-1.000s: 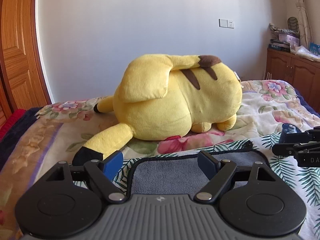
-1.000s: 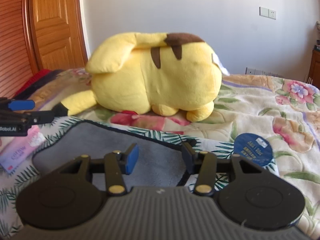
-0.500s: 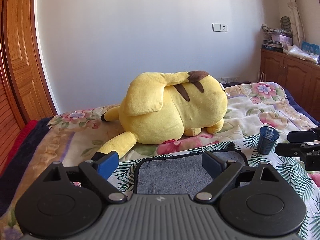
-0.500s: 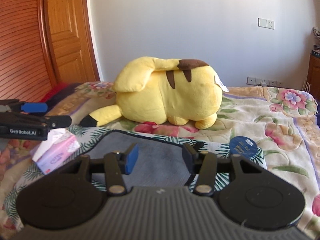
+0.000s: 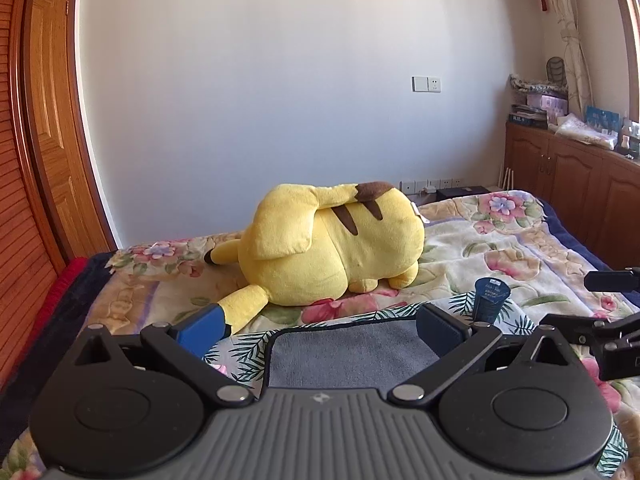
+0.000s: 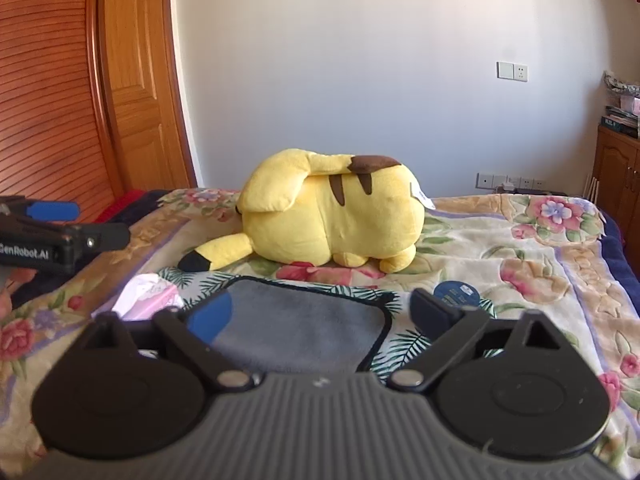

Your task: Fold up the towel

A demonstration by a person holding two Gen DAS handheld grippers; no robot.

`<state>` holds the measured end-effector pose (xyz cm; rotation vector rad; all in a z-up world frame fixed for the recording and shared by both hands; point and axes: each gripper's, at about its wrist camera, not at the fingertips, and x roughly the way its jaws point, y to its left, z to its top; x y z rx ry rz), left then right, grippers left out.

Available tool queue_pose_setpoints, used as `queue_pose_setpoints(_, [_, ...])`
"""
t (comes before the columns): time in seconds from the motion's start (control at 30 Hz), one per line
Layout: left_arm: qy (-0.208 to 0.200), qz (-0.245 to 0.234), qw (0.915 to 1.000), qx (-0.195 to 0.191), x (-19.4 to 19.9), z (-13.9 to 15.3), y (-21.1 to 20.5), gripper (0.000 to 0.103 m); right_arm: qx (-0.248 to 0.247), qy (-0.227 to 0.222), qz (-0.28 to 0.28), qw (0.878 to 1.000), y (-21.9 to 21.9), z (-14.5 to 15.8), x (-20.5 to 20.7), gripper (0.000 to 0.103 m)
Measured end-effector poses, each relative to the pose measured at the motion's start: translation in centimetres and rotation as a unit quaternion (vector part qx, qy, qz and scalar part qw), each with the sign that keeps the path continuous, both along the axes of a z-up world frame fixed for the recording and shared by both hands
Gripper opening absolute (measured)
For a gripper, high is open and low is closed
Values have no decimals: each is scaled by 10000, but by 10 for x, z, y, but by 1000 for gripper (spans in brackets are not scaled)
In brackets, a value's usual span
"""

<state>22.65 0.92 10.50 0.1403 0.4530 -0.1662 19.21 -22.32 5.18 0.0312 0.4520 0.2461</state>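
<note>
A grey towel with a black border lies flat on a leaf-print cloth on the bed; it also shows in the right wrist view. My left gripper is open and empty, raised above the towel's near edge. My right gripper is open and empty, also above the towel's near part. The right gripper's side shows at the right edge of the left wrist view. The left gripper shows at the left edge of the right wrist view.
A big yellow plush toy lies behind the towel. A dark blue round container stands right of the towel. A pink tissue pack lies left of it. Wooden doors stand left, cabinets right.
Both grippers have pulled back and up from the towel, so more of the bed and room shows. The right gripper's fingers have opened wider.
</note>
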Motion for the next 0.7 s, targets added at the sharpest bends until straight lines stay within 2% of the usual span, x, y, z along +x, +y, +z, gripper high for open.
queue_pose_setpoints(0.07, [-33, -21, 10000, -45, -9, 6, 1, 84, 17, -35, -11, 10000, 0, 4, -9, 103])
queue_pose_setpoints(0.37, [-138, -31, 9998, -115, -53, 23, 3, 84, 66, 3, -76, 9999, 3, 15, -42, 103])
queue_pose_setpoints(0.7, [-86, -18, 9999, -125, -93, 20, 10, 84, -14, -95, -86, 9999, 7, 19, -76, 103])
